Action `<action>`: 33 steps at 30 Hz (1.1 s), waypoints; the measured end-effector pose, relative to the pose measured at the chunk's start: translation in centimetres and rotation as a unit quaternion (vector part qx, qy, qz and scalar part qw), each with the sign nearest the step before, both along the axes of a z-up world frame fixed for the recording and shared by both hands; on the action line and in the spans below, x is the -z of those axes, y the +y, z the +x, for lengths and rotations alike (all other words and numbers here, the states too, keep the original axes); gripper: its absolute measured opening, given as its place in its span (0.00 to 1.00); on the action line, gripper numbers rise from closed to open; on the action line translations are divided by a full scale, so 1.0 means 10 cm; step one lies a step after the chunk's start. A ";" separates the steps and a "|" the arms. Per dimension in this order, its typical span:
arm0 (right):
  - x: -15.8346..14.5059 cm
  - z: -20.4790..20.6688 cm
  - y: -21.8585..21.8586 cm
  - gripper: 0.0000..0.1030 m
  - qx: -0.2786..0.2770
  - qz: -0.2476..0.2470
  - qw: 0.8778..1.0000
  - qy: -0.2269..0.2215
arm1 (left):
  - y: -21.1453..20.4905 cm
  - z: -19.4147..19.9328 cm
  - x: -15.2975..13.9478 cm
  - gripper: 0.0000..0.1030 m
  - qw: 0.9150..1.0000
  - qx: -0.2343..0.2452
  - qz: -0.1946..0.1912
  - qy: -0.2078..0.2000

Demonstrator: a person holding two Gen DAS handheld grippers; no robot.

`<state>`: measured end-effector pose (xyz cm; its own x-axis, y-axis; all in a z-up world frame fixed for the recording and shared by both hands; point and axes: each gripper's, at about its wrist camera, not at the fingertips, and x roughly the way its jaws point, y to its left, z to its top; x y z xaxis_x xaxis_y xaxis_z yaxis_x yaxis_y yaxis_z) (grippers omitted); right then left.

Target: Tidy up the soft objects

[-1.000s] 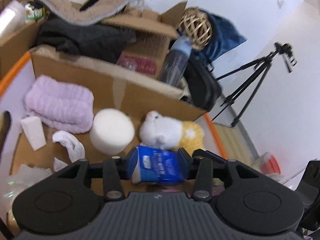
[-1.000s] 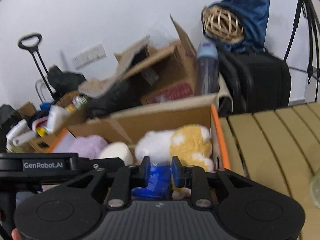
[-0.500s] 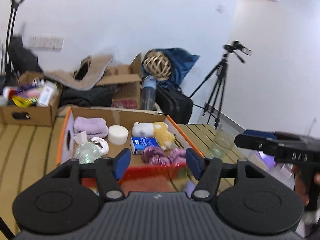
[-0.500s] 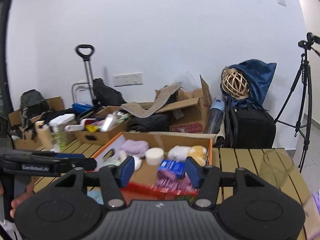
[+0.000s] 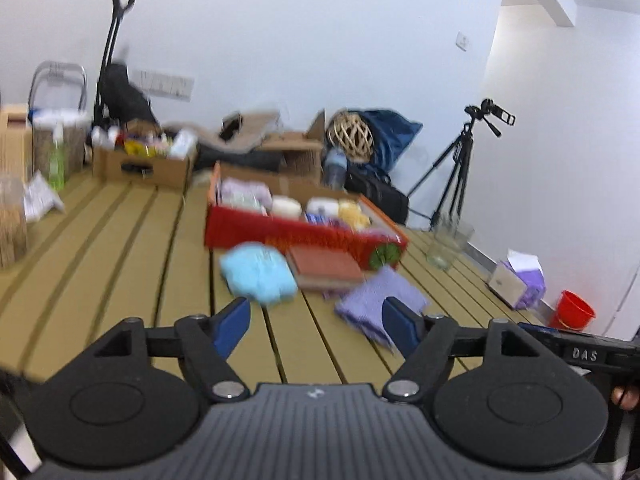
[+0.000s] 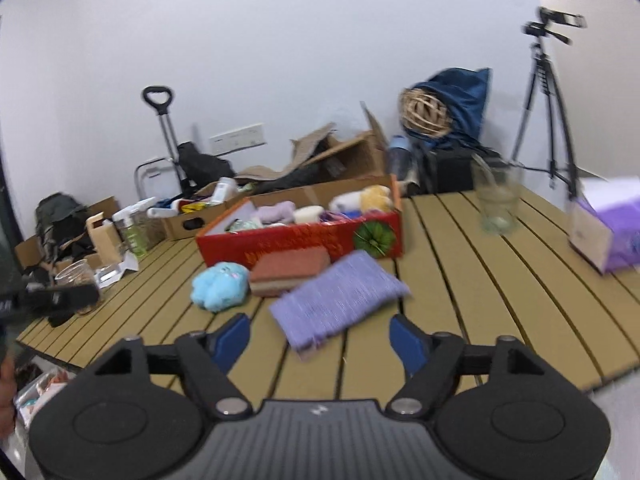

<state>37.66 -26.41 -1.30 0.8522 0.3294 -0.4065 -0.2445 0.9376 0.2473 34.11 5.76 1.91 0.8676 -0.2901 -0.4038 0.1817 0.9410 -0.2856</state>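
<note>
A red box [image 5: 280, 236] [image 6: 280, 240] on the slatted table holds several soft items, among them a white and yellow plush [image 6: 362, 197]. In front of it lie a light blue plush [image 5: 258, 272] [image 6: 219, 285], a red-brown sponge [image 5: 324, 267] [image 6: 290, 268] and a purple cloth [image 5: 380, 300] [image 6: 338, 298]. My left gripper [image 5: 316, 326] is open and empty, held back above the table's near part. My right gripper [image 6: 320, 338] is open and empty, just short of the purple cloth.
A glass [image 6: 496, 204] [image 5: 446, 242] stands right of the box. A purple tissue box [image 6: 608, 226] [image 5: 518, 284] is at the far right. Cardboard boxes of clutter [image 5: 140, 160], a tripod [image 5: 460, 168] and a red bucket [image 5: 570, 310] surround the table.
The left gripper let go of the blue packet in the box and opened. Both grippers pulled far back from the box, and the right one opened too.
</note>
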 end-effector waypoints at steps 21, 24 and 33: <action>0.50 1.94 0.13 0.53 -0.047 -0.022 0.998 0.048 | -1.12 1.64 0.88 0.61 0.985 0.129 0.092 0.070; 0.58 1.90 0.09 0.49 -0.057 0.004 0.997 0.058 | -1.02 1.73 0.90 0.46 0.988 0.124 0.055 0.078; 0.61 1.63 -0.05 0.39 -0.045 0.059 0.994 0.078 | -0.93 1.78 0.89 0.07 0.986 0.143 -0.011 0.087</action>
